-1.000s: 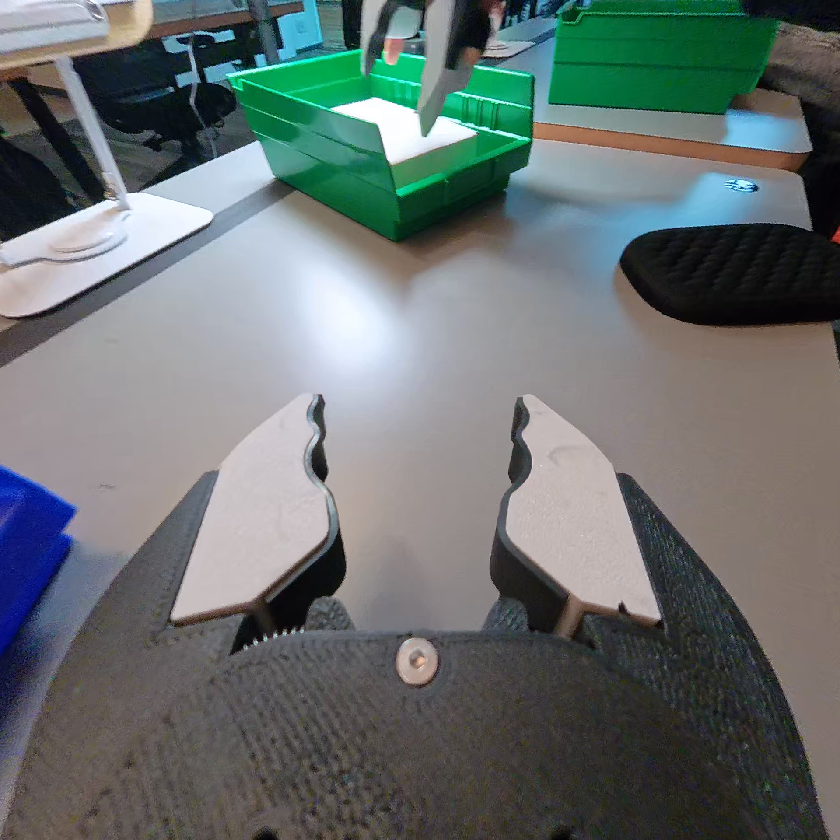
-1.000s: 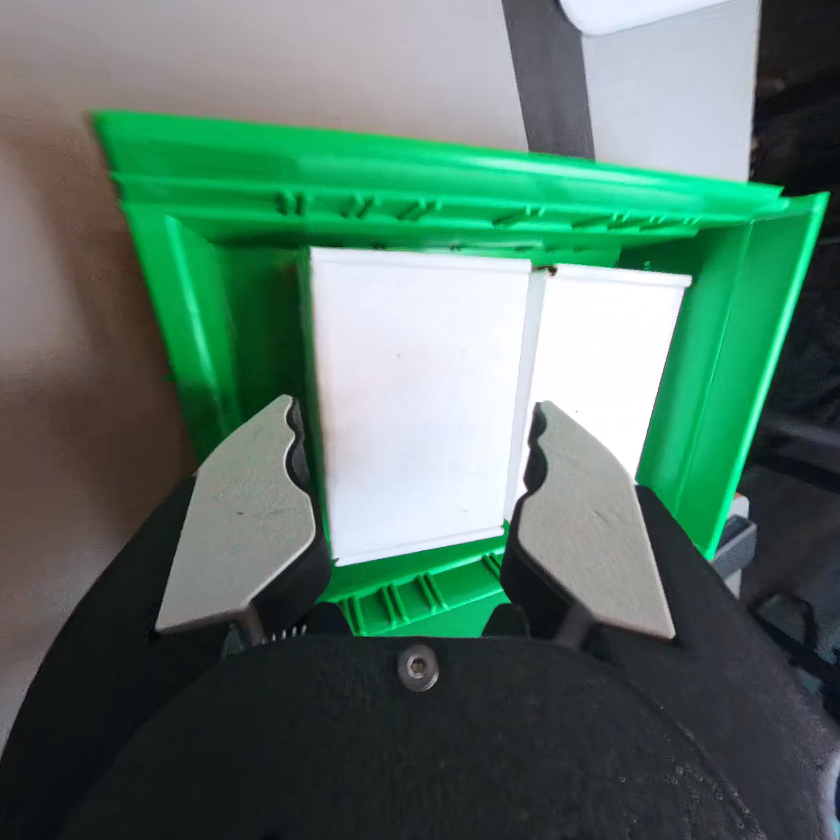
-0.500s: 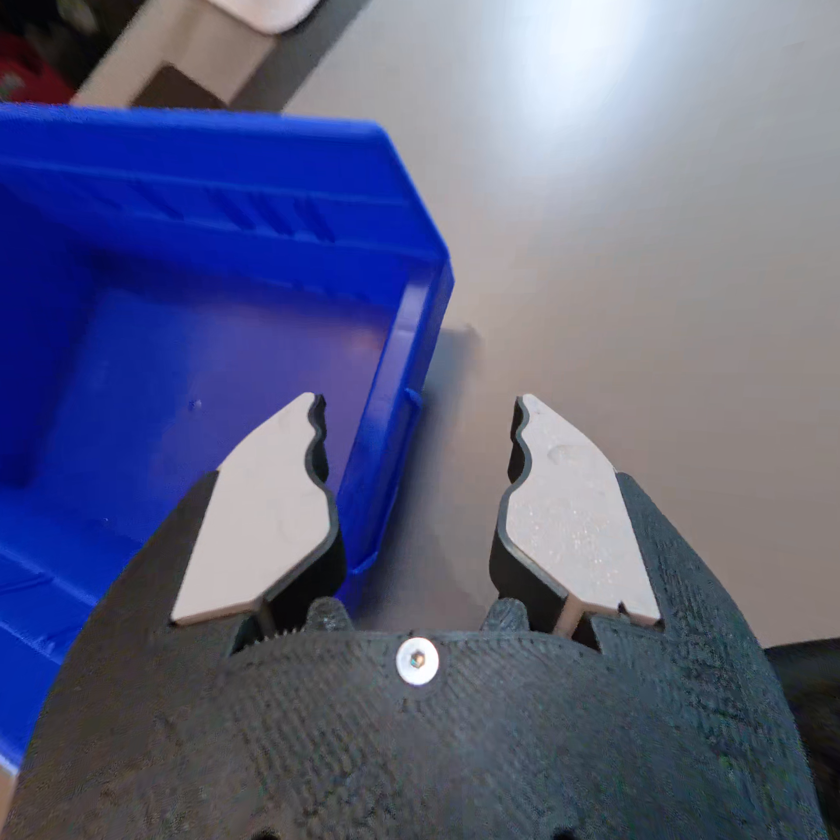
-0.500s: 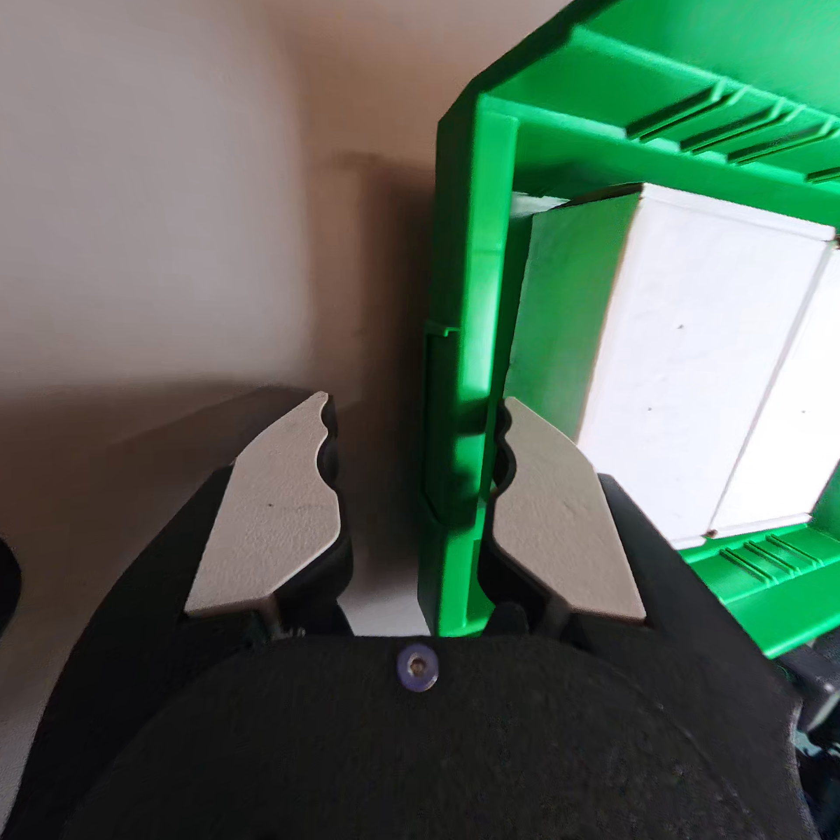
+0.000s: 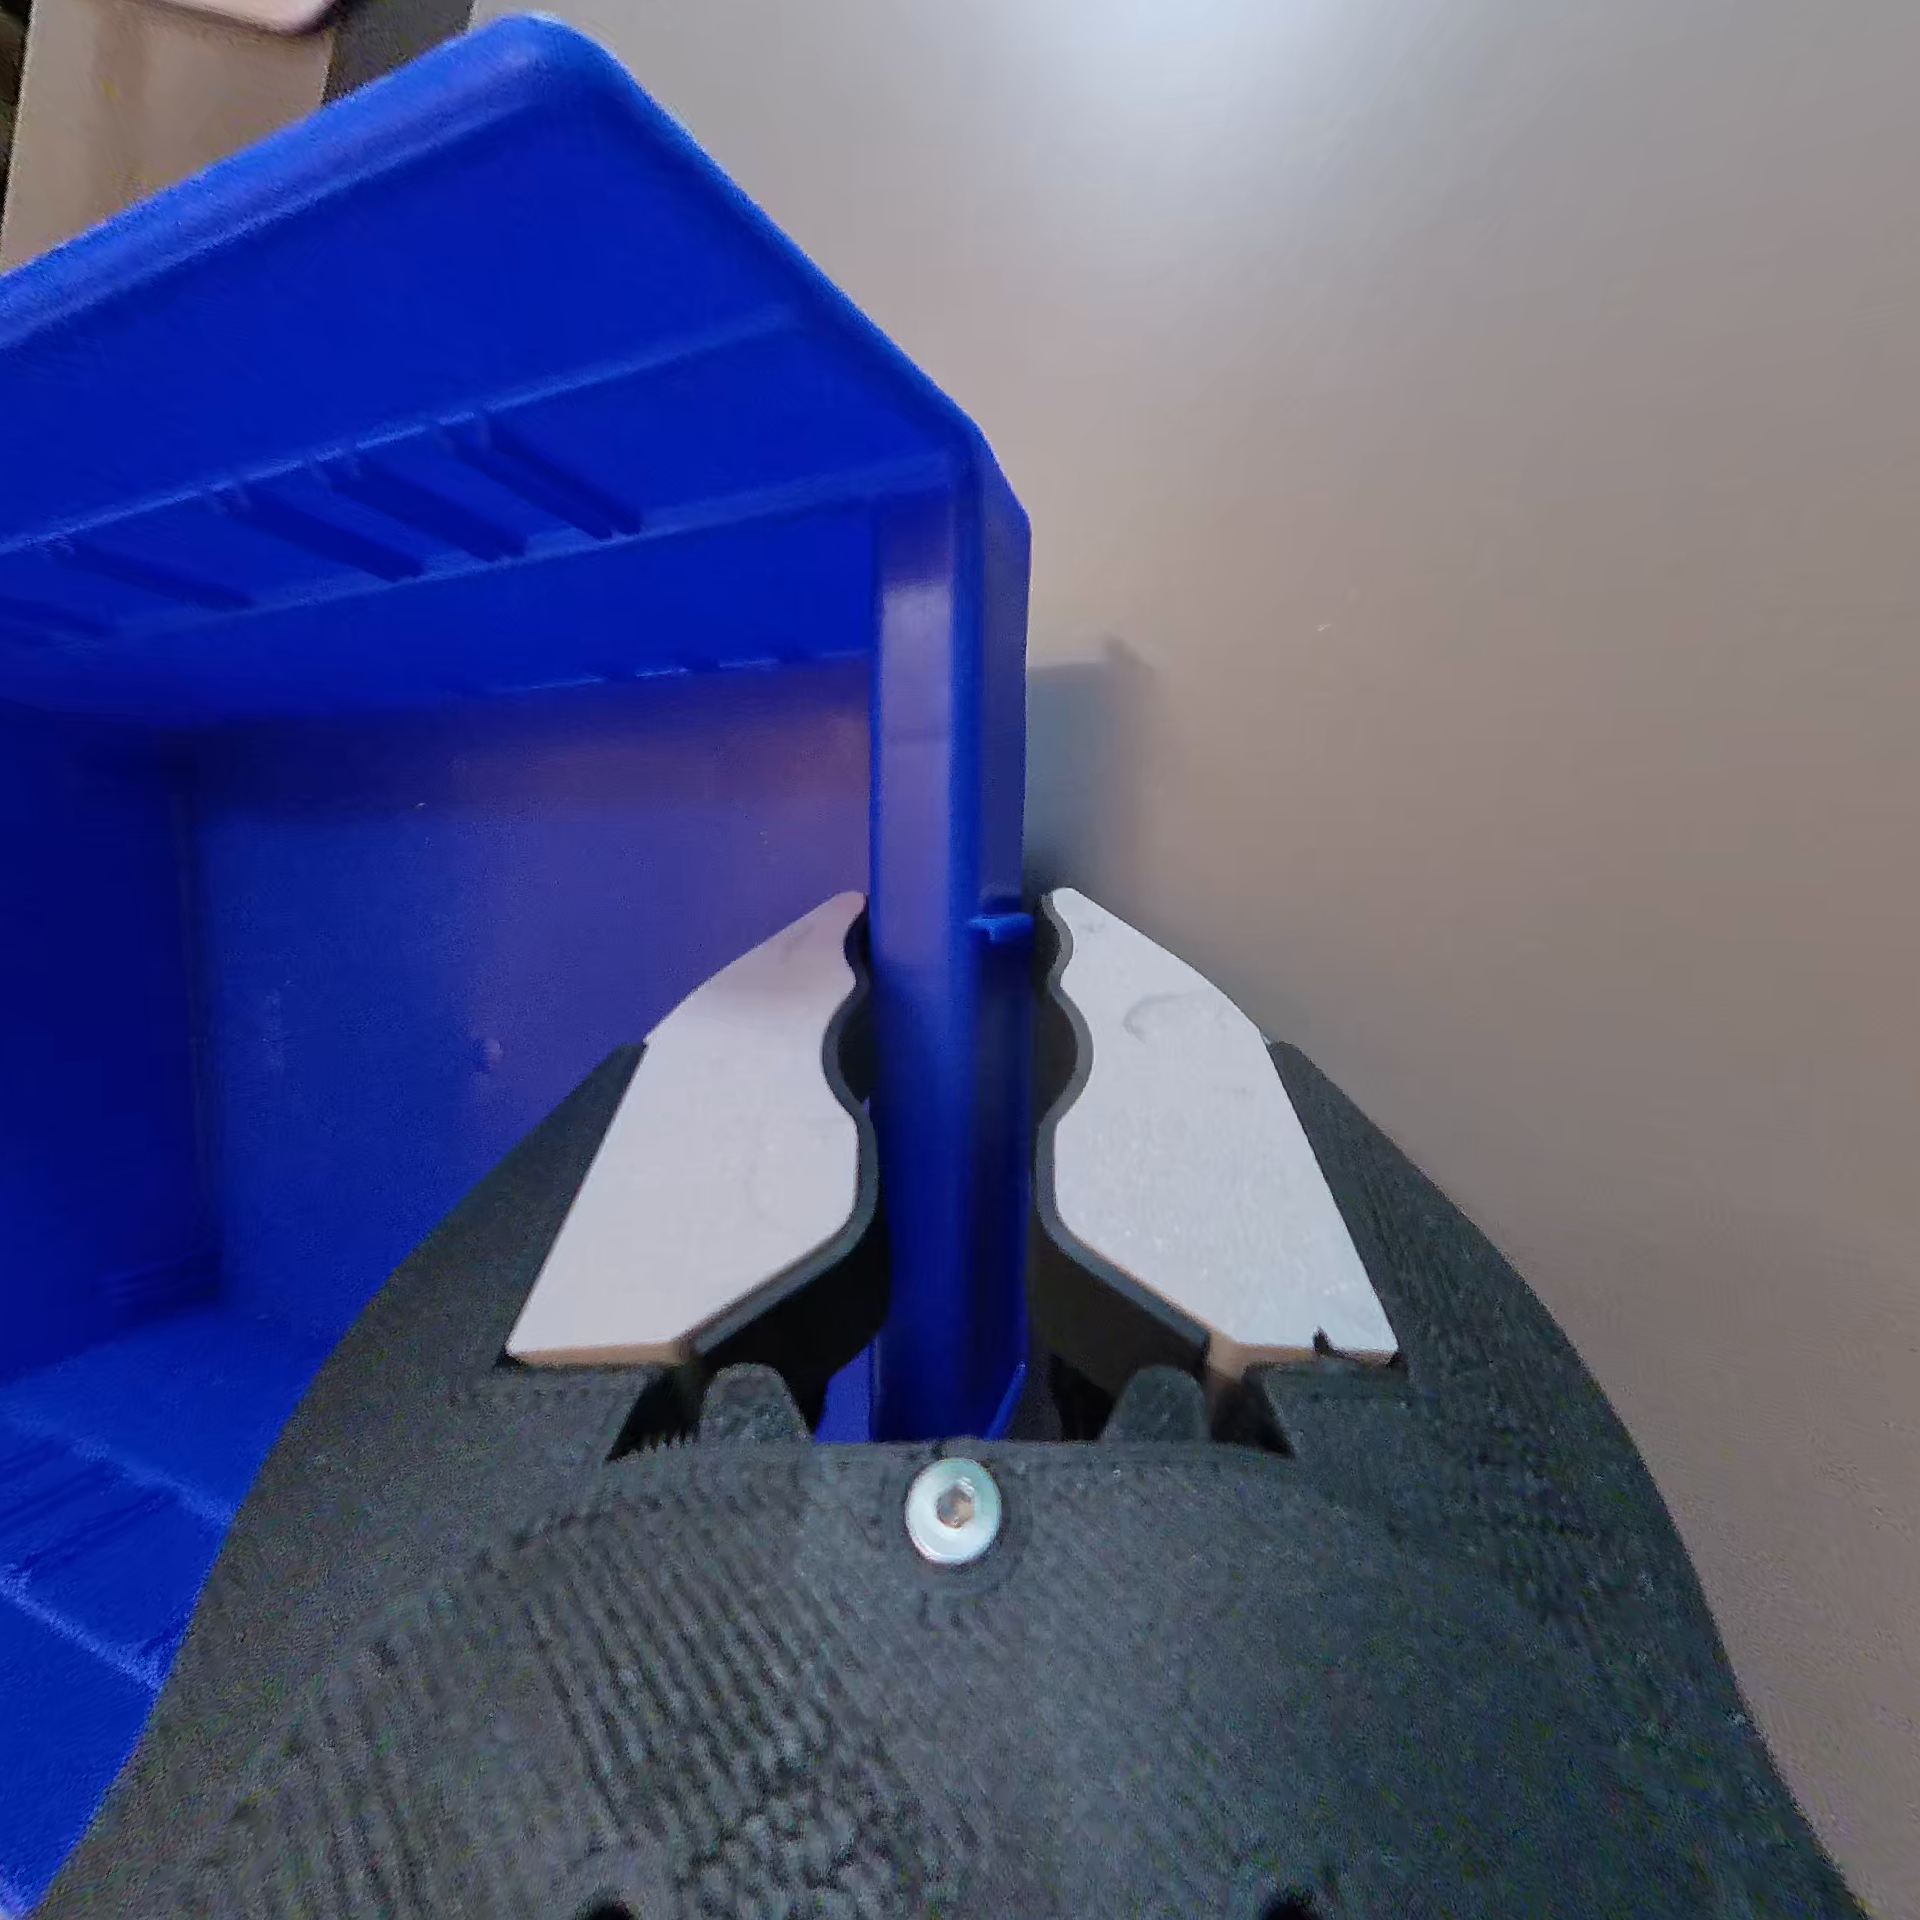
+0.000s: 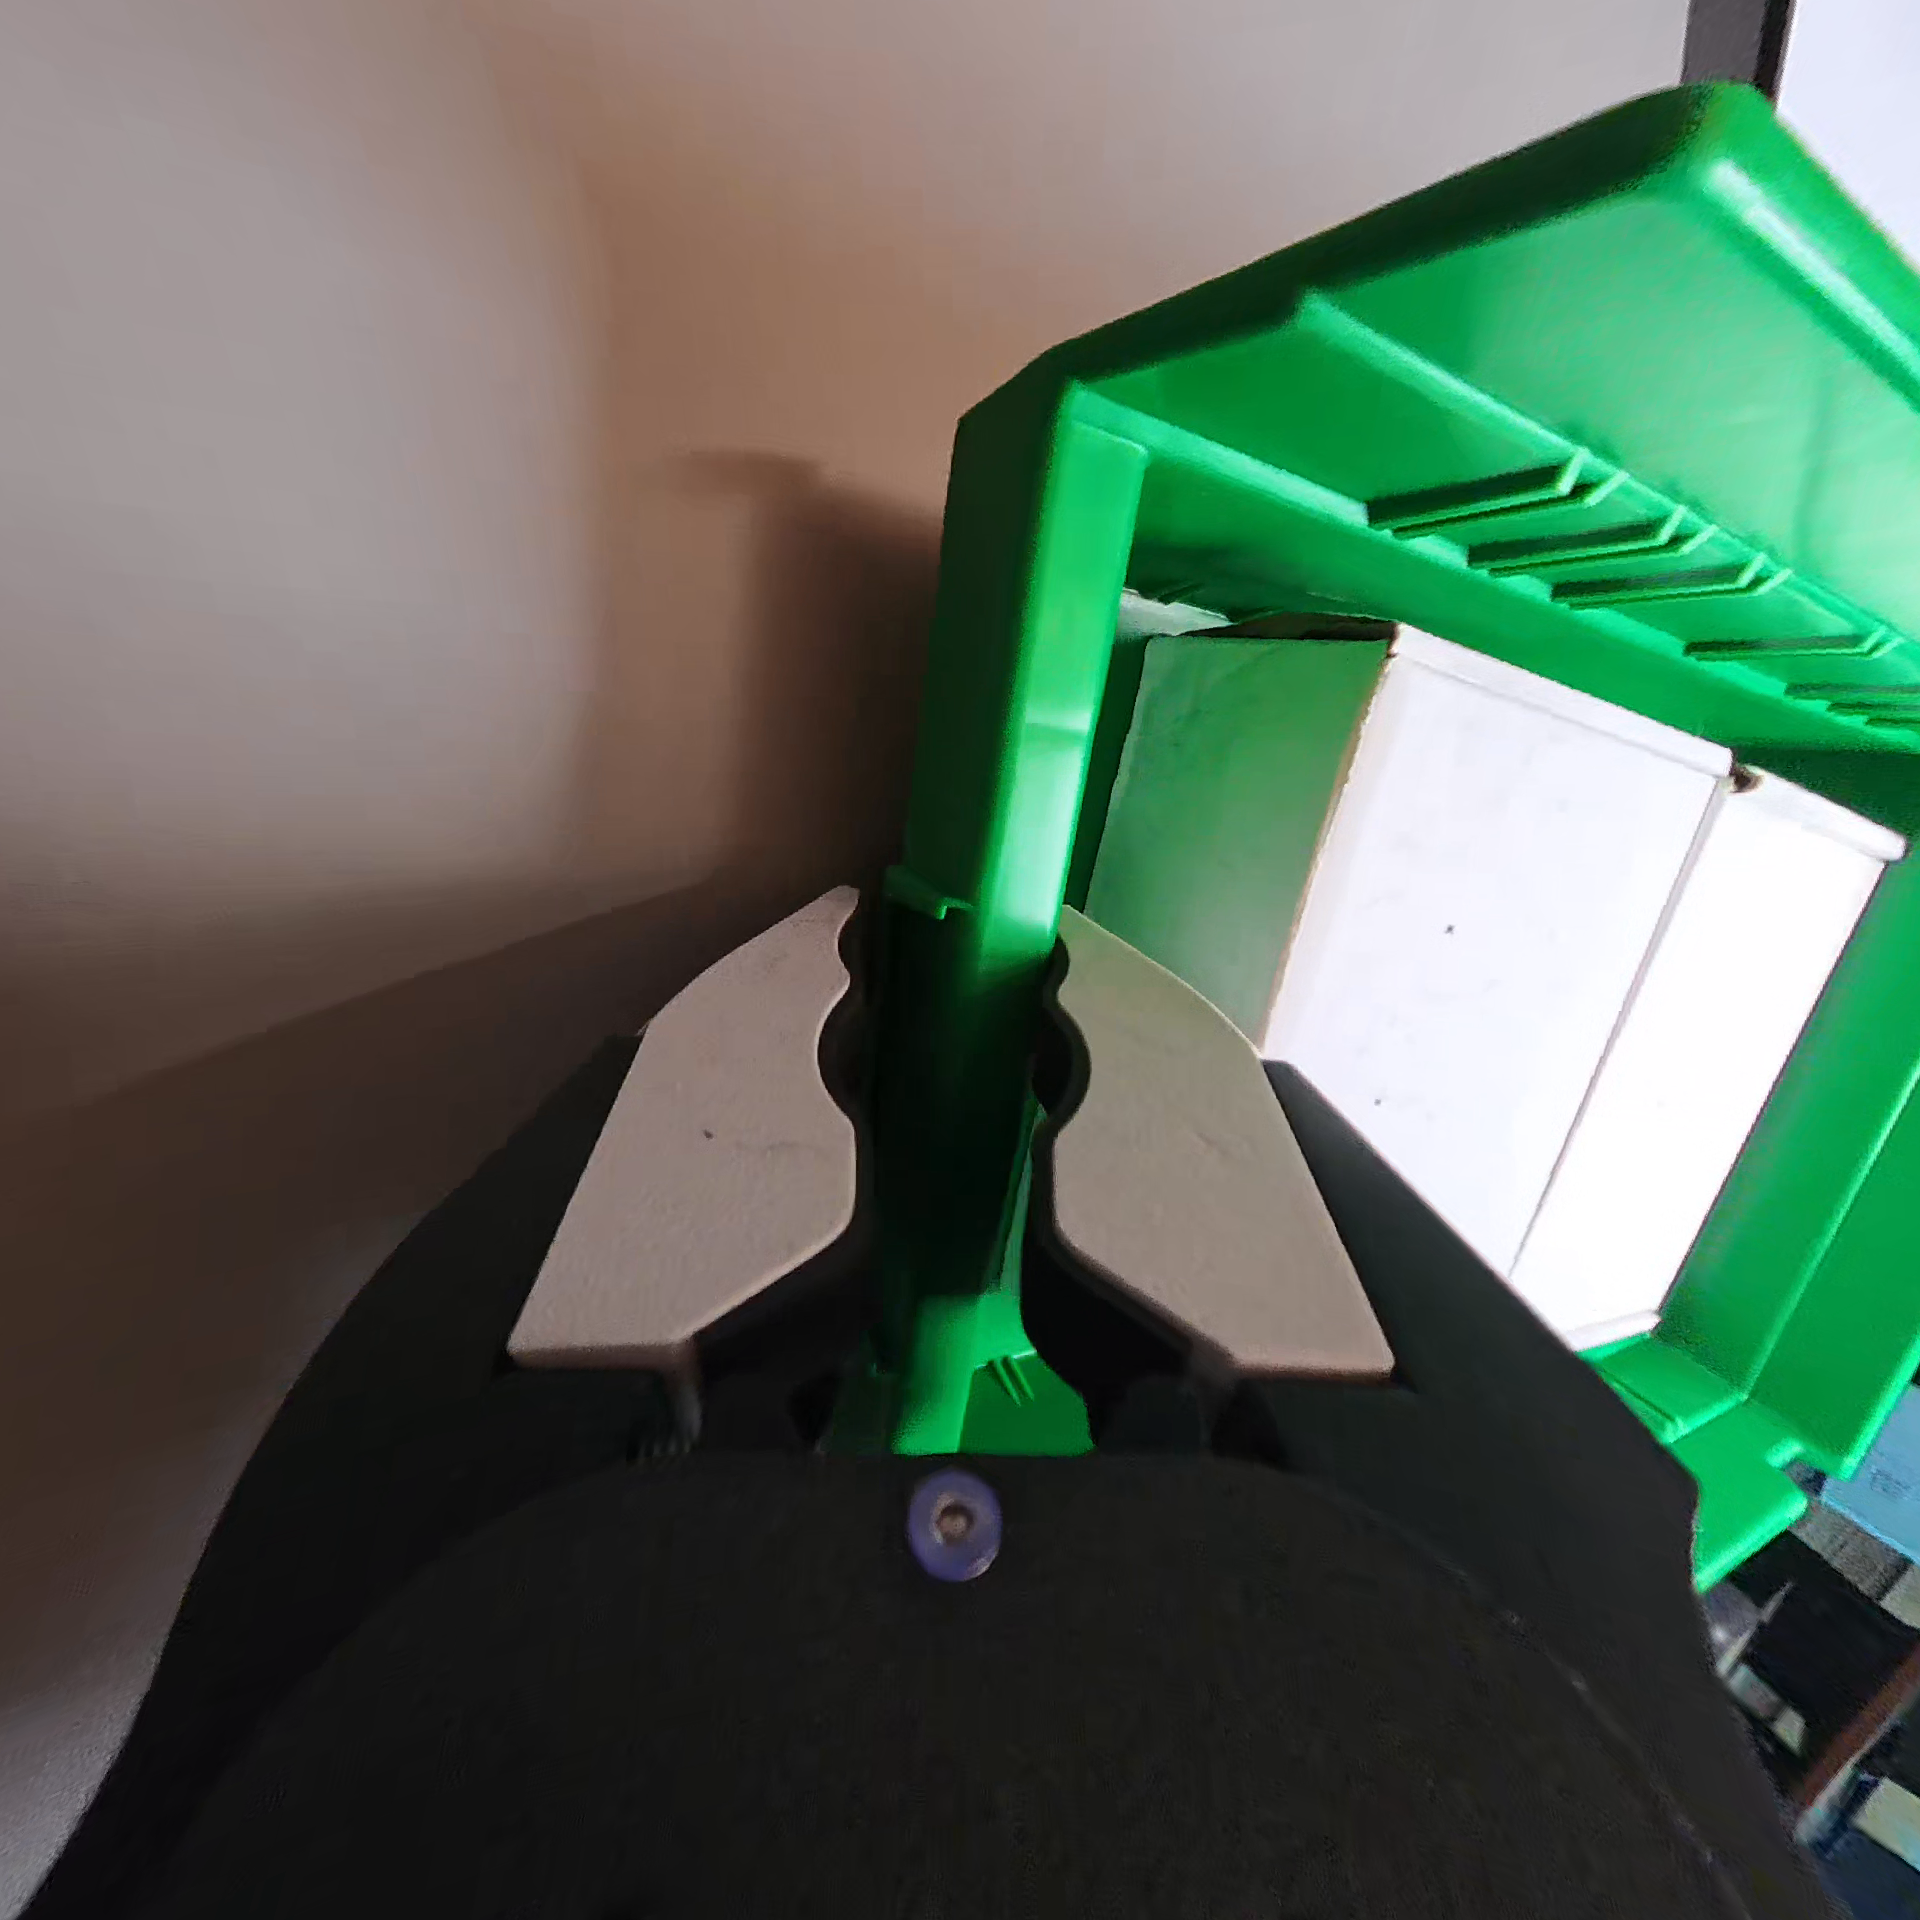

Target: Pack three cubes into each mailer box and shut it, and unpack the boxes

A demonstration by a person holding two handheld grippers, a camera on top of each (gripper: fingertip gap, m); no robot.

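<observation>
My left gripper (image 5: 951, 914) is shut on the right side wall of a blue bin (image 5: 416, 520); one finger is inside the bin, the other outside. No cubes show in the part of the bin I see. My right gripper (image 6: 956, 914) is shut on the left side wall of a green bin (image 6: 1039, 623). Inside the green bin lie two closed white mailer boxes (image 6: 1475, 935) side by side, the nearer one against the gripped wall.
Both bins rest on a grey table (image 5: 1507, 520), also in the right wrist view (image 6: 364, 416). A white surface (image 6: 1860, 94) shows past a dark gap at the top right of the right wrist view. The grippers' ends are close to 40 cm from one another.
Both grippers have moved from above the bins onto their side walls and closed. The left gripper swung from the open table to the blue bin; the right shifted from the boxes to the wall.
</observation>
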